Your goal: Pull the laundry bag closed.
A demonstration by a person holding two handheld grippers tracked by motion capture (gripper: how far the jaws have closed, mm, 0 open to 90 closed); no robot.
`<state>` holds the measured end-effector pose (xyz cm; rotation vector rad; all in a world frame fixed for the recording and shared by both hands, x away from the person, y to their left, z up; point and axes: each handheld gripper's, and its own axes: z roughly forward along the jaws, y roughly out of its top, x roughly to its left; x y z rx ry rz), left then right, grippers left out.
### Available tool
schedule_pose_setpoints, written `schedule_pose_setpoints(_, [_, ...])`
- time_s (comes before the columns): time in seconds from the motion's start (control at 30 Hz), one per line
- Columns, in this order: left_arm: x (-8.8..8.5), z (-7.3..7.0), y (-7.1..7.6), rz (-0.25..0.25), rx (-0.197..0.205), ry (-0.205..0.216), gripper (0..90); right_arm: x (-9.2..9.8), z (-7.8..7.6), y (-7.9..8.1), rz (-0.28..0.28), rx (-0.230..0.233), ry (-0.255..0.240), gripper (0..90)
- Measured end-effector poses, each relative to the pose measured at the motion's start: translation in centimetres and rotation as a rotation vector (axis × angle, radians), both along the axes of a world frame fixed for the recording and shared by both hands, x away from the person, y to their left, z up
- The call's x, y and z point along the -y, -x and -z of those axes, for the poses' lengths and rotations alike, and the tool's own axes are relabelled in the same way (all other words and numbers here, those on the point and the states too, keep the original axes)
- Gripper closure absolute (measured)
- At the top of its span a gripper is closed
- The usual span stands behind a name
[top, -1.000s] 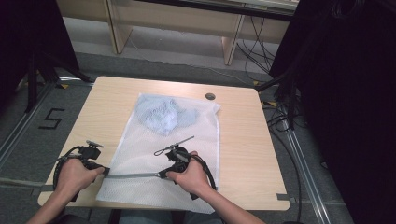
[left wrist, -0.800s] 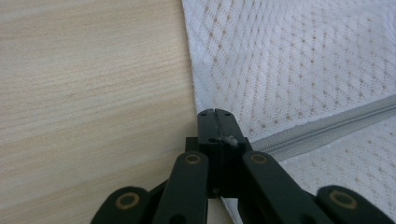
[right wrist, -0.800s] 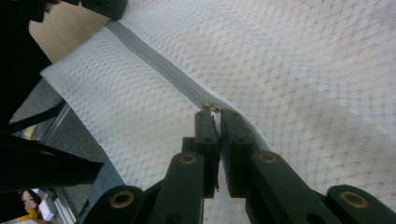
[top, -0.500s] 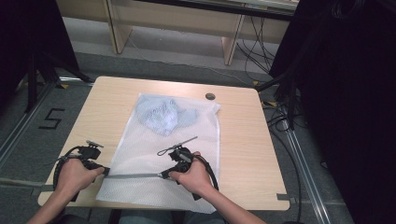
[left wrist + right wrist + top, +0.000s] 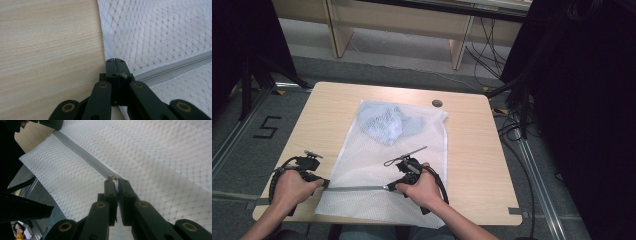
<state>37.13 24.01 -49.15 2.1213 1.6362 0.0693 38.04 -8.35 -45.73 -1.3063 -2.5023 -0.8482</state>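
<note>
A white mesh laundry bag (image 5: 377, 160) lies flat on the wooden table (image 5: 472, 150), with a crumpled blue garment (image 5: 387, 122) inside its far end. A grey zipper (image 5: 357, 188) runs across the bag near the front edge. My left gripper (image 5: 323, 183) is shut on the bag's left edge at the zipper's end (image 5: 115, 60), where the zipper tape (image 5: 175, 67) leads off to the right. My right gripper (image 5: 390, 187) is shut on the small metal zipper pull (image 5: 111, 177). From it the zipper (image 5: 82, 155) stretches taut toward the other hand.
A round cable hole (image 5: 437, 103) sits in the table's far edge. The right gripper's thin black cable (image 5: 407, 154) lies on the bag. Bare tabletop flanks the bag on both sides. Wooden furniture legs (image 5: 459, 47) stand behind, and floor cables (image 5: 512, 125) run at the right.
My right gripper has slid a little to the left along the zipper, toward the left gripper. The left hand has stayed in place on the bag's edge.
</note>
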Motion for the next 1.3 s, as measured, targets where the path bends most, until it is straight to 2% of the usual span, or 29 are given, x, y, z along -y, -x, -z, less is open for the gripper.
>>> schedule_pose_setpoints(0.13, [0.0, 0.0, 0.0, 0.001, 0.000, -0.003, 89.9, 0.1, 0.0, 0.0, 0.023, -0.014, 0.010, 86.8])
schedule_pose_setpoints(0.3, [0.0, 0.0, 0.0, 0.000, 0.001, -0.001, 89.9, 0.4, 0.1, -0.1, 0.000, 0.000, 0.004, 86.8])
schedule_pose_setpoints(0.33, [0.0, 0.0, 0.0, 0.000, 0.001, -0.002, 89.9, 0.4, 0.1, -0.1, 0.014, -0.004, 0.006, 86.8])
schedule_pose_setpoints(0.5, [0.0, 0.0, 0.0, 0.002, 0.000, -0.002, 89.9, 0.6, 0.1, -0.1, 0.010, 0.004, 0.016, 86.8])
schedule_pose_setpoints(0.53, [0.0, 0.0, 0.0, 0.002, 0.000, -0.002, 89.9, 0.6, 0.1, -0.1, 0.020, -0.012, 0.024, 86.8])
schedule_pose_setpoints(0.57, [0.0, 0.0, 0.0, 0.005, -0.001, -0.004, 89.9, 0.6, 0.0, 0.0, 0.030, -0.006, 0.035, 86.8])
schedule_pose_setpoints(0.6, [0.0, 0.0, 0.0, 0.003, 0.000, -0.004, 89.9, 0.6, 0.0, -0.1, 0.027, -0.009, 0.035, 86.8])
schedule_pose_setpoints(0.63, [0.0, 0.0, 0.0, 0.003, -0.001, -0.003, 89.9, 0.6, 0.1, -0.1, 0.006, 0.010, 0.019, 86.8])
schedule_pose_setpoints(0.7, [0.0, 0.0, 0.0, 0.004, -0.001, -0.004, 89.9, 0.6, 0.1, -0.1, 0.017, 0.002, -0.005, 86.8])
schedule_pose_setpoints(0.77, [0.0, 0.0, 0.0, 0.004, 0.000, -0.005, 89.9, 0.7, -0.1, 0.0, 0.038, -0.024, 0.006, 86.8])
schedule_pose_setpoints(0.8, [0.0, 0.0, 0.0, 0.004, 0.001, -0.006, 89.9, 0.8, 0.0, -0.1, 0.019, -0.008, 0.004, 86.7])
schedule_pose_setpoints(1.0, [0.1, 0.0, 0.0, 0.003, 0.001, -0.007, 89.9, 1.0, 0.2, -0.1, 0.017, 0.004, -0.007, 86.8])
schedule_pose_setpoints(1.1, [0.1, 0.0, 0.0, 0.002, 0.001, -0.005, 89.8, 1.1, 0.0, 0.0, 0.037, -0.019, 0.016, 86.7])
schedule_pose_setpoints(1.13, [0.0, 0.0, 0.0, 0.004, 0.000, -0.005, 89.9, 1.2, 0.0, 0.0, 0.023, 0.002, 0.001, 86.8])
schedule_pose_setpoints(1.27, [0.0, 0.0, 0.0, 0.003, 0.000, -0.005, 89.9, 1.4, -0.1, 0.0, 0.036, -0.015, 0.003, 86.7])
schedule_pose_setpoints(1.3, [0.0, 0.0, 0.0, 0.003, 0.000, -0.005, 89.9, 1.5, 0.0, -0.1, 0.032, -0.007, 0.003, 86.7])
